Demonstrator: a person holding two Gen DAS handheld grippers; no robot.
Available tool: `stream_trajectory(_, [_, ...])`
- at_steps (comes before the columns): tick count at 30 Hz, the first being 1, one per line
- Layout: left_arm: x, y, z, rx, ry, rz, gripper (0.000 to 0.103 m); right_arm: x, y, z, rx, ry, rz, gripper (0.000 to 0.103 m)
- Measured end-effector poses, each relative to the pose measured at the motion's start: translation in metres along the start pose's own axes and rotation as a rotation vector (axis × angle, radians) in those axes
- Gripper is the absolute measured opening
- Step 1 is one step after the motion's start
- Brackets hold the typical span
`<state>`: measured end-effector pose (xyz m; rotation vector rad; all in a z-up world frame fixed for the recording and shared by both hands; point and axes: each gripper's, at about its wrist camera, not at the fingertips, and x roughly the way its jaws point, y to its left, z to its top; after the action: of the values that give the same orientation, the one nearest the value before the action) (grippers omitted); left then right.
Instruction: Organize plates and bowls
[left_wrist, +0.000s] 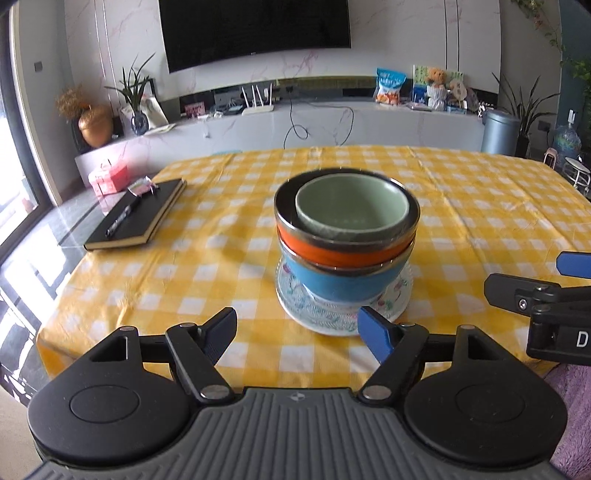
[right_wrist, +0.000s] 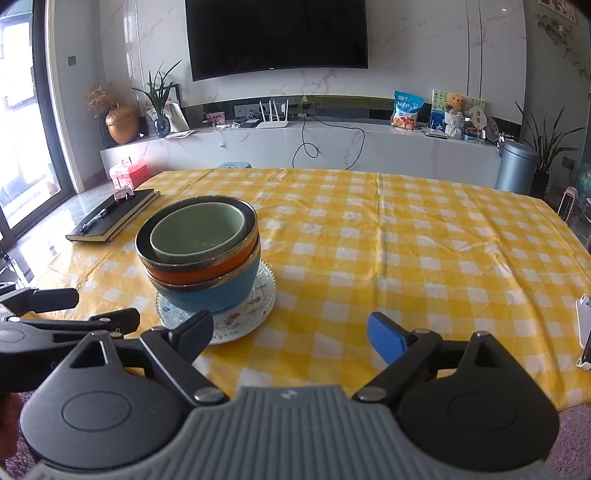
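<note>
Yellow checked tablecloth (left_wrist: 221, 236): pale green ceramic bowl (left_wrist: 351, 206) nested in orange (left_wrist: 332, 251) and blue bowls (left_wrist: 340, 284) ahead of left gripper (left_wrist: 297, 326); right gripper (right_wrist: 291, 332) alongside, both spread, empty

Daylight pours in from the window (left_wrist: 14, 177) on the left, blown out to near white in both views, and it throws a bright sheen across the glossy floor (left_wrist: 33, 258) beside the counter (left_wrist: 480, 221). The room is evenly lit and fairly bright, with only soft shadows under the stacked bowls (left_wrist: 347, 236). The bowls look slightly smeared at their rims, as does the plate (right_wrist: 221, 325) below them. The television (right_wrist: 277, 33) is a flat black patch without reflections. Fisheye distortion bends the walls and the counter's far edge into curves, and dark vignetting fills the frame corners. Colours look a little washed and hazy.
</note>
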<state>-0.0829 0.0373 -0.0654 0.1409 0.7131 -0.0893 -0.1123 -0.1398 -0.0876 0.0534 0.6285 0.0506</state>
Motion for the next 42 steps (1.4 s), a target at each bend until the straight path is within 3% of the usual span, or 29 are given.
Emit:
stream_trajectory(14, [0.022,-0.008,-0.012,0.017,0.109,0.001,0.088,0.026,-0.005,-0.012,0.012,0.061,0.002,0.089])
stream_trajectory(42, [0.018,-0.007,-0.013,0.009,0.107,0.007,0.087,0.024,-0.006,-0.016,0.028,0.061,0.006,0.089])
